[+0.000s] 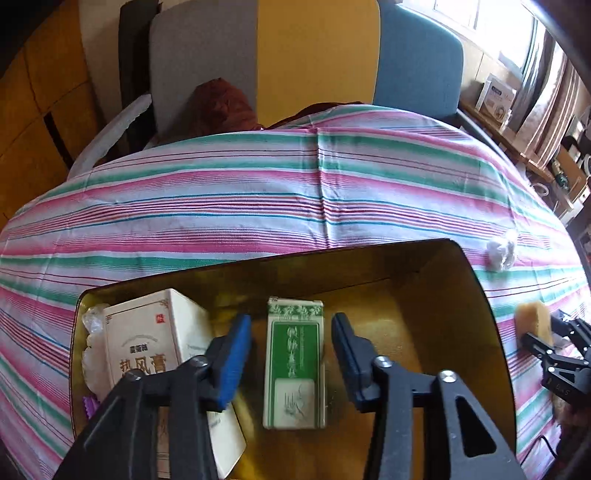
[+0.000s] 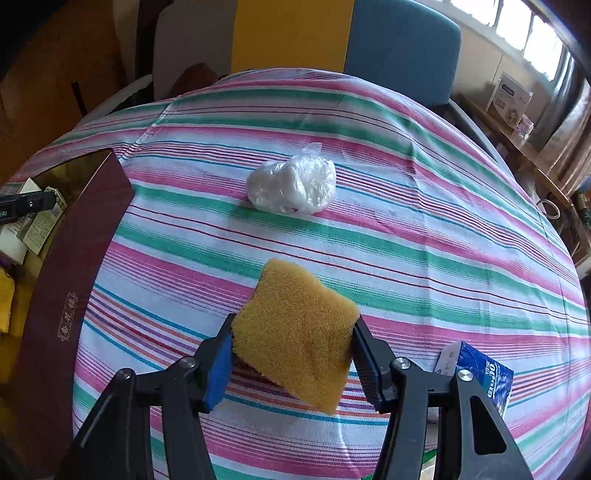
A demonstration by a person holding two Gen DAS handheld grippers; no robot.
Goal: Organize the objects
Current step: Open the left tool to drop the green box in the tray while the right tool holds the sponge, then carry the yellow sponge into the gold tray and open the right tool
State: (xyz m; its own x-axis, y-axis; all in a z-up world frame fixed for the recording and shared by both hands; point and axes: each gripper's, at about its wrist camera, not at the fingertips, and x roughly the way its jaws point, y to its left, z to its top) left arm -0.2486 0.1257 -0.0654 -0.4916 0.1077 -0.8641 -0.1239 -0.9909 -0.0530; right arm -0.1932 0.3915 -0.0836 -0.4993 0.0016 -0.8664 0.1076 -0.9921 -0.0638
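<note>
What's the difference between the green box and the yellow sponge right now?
The green box lies inside the gold-lined tray, while the yellow sponge is outside it, over the striped tablecloth. The left hand-held gripper stands open around the box without touching it; the right hand-held gripper squeezes the sponge. The box is stiff and printed; the sponge is plain and porous. Both sit between gripper fingers.

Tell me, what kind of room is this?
Probably a room in someone's home. A table wears a striped tablecloth, chairs stand behind it, and a window with curtains lets daylight onto a cluttered wooden shelf.
</note>
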